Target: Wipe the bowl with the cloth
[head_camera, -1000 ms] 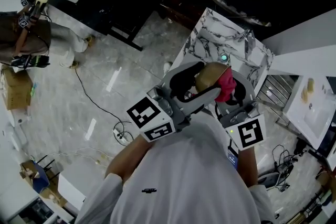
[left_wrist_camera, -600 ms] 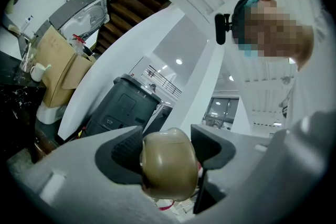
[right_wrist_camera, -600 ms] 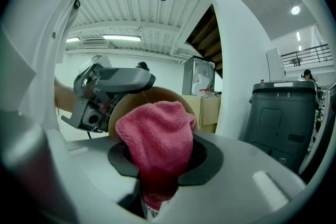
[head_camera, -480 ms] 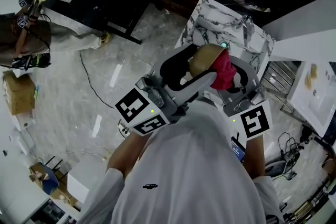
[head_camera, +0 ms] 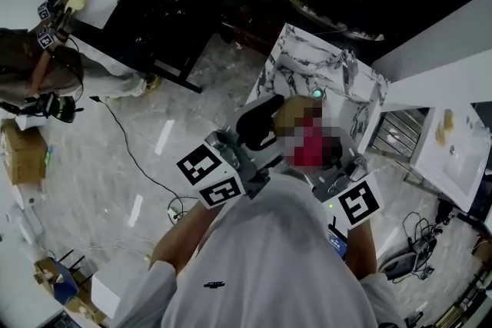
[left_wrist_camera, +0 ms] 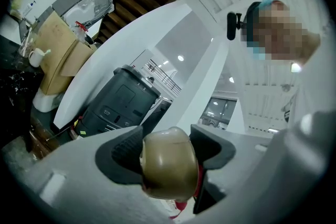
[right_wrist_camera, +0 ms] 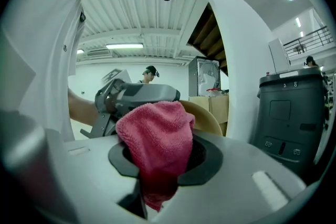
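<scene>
one bowl point(left_wrist_camera: 168, 162), tan and glossy, is the only container, and it sits between the pads of my left hand-held gripper point(left_wrist_camera: 165, 149), which pinches it by the rim. its rounded outer side faces that gripper's camera. a strip of red shows past its lower edge.

that red is the one cloth point(right_wrist_camera: 157, 139), a pink-red terry rag. my right hand-held gripper point(right_wrist_camera: 163, 157) is clamped on it, and the rag bulges up out of the jaws while a darker tail hangs below them. its top lies against the bowl, whose pale rim curves up just behind it. i cannot tell how far the cloth reaches into the bowl, since the head view is patched over there.

count: one bowl, one cloth, two hand-held grippers, and two marker cubes, the left point(head_camera: 211, 174) and the right point(head_camera: 359, 203).

i hold both grippers up in front of my chest, close together, jaws angled toward each other so that bowl and cloth meet between them. my left forearm point(head_camera: 184, 230) is bare and bent at the elbow. bowl and cloth are in the air, over the near edge of the marble tabletop point(head_camera: 315, 57), not resting on it.
</scene>
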